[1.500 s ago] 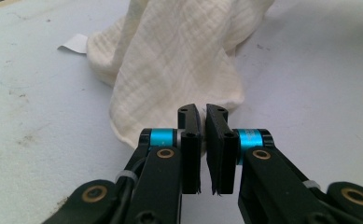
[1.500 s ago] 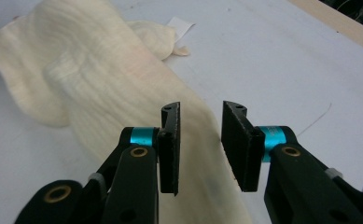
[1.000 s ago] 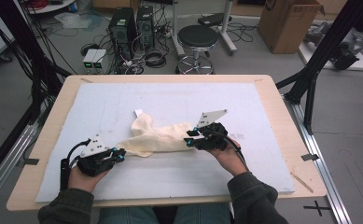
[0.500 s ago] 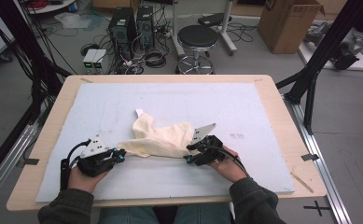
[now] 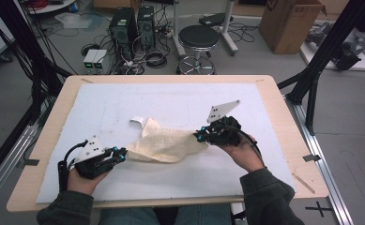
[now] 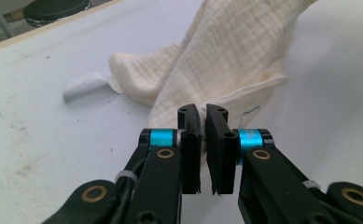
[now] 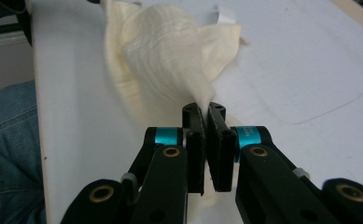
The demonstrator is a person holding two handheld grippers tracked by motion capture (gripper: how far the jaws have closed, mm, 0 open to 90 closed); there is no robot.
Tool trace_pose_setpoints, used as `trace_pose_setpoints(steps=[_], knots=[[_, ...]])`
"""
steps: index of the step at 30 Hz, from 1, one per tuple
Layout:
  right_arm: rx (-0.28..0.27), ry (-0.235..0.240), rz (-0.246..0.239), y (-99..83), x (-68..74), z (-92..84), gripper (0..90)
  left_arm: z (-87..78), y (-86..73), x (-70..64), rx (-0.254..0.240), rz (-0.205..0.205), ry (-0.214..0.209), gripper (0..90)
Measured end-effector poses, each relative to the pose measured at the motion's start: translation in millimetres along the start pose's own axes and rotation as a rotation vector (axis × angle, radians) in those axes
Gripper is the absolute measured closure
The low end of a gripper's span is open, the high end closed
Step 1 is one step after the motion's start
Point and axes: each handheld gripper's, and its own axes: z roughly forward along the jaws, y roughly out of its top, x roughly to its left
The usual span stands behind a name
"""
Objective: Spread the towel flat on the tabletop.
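cloth (image 5: 163,145), cream and crumpled, lying on the white mat (image 5: 124,101) near the front of the table (image 5: 283,101), stretched between both tongs. left gripper (image 5: 119,153) low on the mat, jaws closed tight on the cloth's left corner. right gripper (image 5: 200,136) lifted a bit, jaws just squeezed closed, pinching the cloth's right end. small white tag (image 5: 136,120) at the cloth's far edge.
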Motion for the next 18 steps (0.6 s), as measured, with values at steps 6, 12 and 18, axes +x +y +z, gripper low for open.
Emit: trace_pose_setpoints(steps=[6,12,18], knots=[[0.117,-0.069,0.073,6.3,-45.3,41.3,86.8,7.0,-3.1,2.3,0.038,-0.002,-0.005,83.9],[0.188,-0.094,0.176,-7.7,-75.3,100.8,80.0,16.7,-9.7,7.9,0.099,-0.011,-0.003,83.8],[0.176,-0.070,0.191,-10.2,-78.9,107.6,64.4,23.7,-9.3,9.4,0.110,-0.009,-0.002,83.6]])
